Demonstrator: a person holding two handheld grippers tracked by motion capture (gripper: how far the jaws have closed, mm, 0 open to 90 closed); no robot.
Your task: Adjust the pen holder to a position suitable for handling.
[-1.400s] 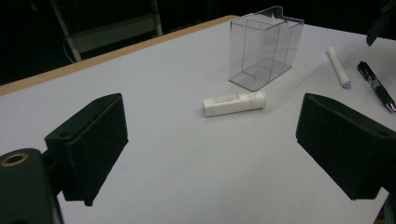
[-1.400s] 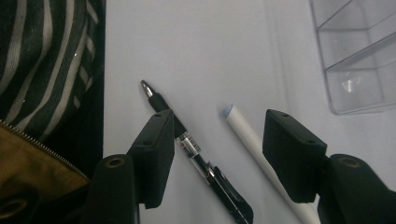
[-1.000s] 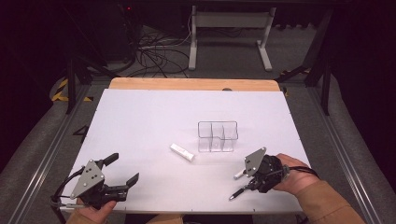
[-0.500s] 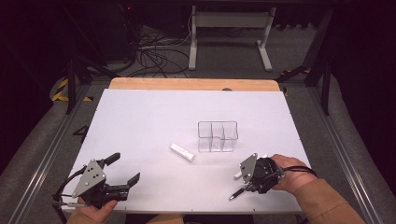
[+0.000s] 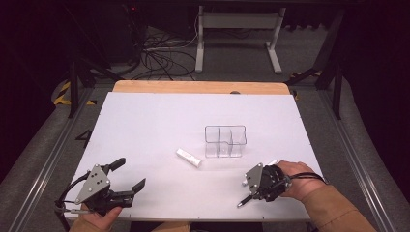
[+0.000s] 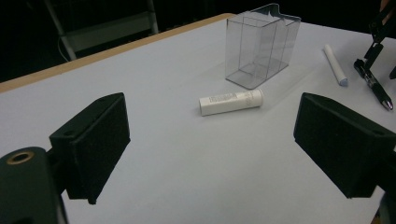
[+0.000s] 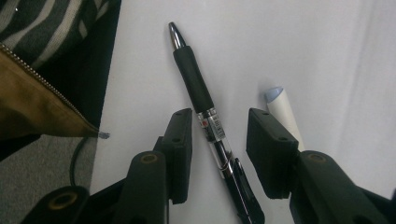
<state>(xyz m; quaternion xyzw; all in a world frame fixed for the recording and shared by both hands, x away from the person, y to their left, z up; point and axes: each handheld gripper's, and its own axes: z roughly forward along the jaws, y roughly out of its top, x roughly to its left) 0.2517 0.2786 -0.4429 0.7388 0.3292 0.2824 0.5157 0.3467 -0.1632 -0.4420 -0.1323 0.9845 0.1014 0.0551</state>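
Observation:
A black pen [image 7: 205, 107] lies on the white table, tip pointing away, between the jaws of my right gripper [image 7: 219, 120]. The jaws have just been closing, but a gap still shows between the pen and the right pad, so the gripper is open. In the high view that gripper [image 5: 252, 191] points down at the pen [image 5: 243, 201] near the front right edge. A white stick [image 7: 281, 111] lies just beside the right jaw. My left gripper [image 6: 212, 140] is wide open and holds nothing, at the front left [image 5: 130, 175].
A clear plastic organizer [image 5: 225, 141] with several compartments stands mid-table. A white tube [image 5: 188, 157] lies to its left, ahead of the left gripper [image 6: 231, 101]. The table's front edge [image 5: 193, 220] is close to both hands.
My right gripper has settled slightly lower over the pen and its jaws have narrowed around it. The left gripper, tube and organizer have not moved.

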